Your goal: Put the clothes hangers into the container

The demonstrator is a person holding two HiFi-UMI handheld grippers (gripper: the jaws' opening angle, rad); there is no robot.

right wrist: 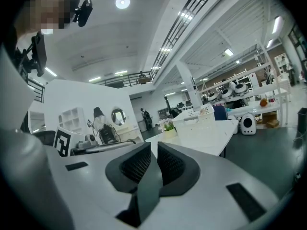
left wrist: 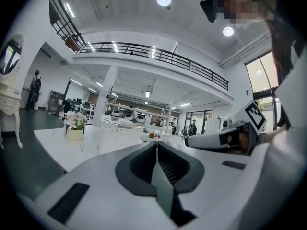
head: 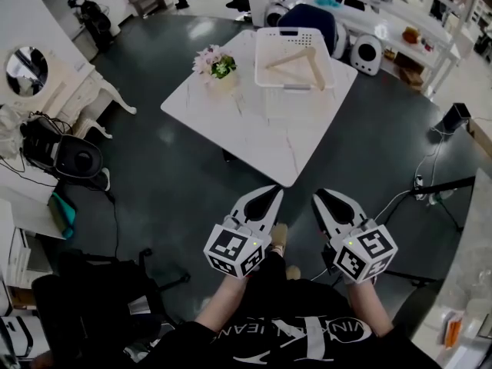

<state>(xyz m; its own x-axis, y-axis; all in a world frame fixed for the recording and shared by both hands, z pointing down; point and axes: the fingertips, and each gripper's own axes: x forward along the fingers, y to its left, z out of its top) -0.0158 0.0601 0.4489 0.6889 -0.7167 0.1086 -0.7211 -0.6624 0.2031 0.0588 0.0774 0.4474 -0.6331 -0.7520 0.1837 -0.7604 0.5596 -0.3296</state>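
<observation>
The person stands back from the white table [head: 254,133], holding both grippers low and close to the body, well apart from anything on it. The left gripper [head: 272,194] has its jaws pressed together with nothing between them, which its own view shows plainly. The right gripper [head: 324,197] is empty too, its jaws drawn in against each other; a thin slit may remain at the tips, though the right gripper view is too dim there to be sure. On the far part of the table sits a white basket [head: 259,61], and one wooden hanger [head: 301,61] lies inside it, tilted, with its hook towards the basket's far right corner. Just left of the basket stands a small pot of flowers [head: 216,63]. The floor [head: 154,167] around the table is dark.
</observation>
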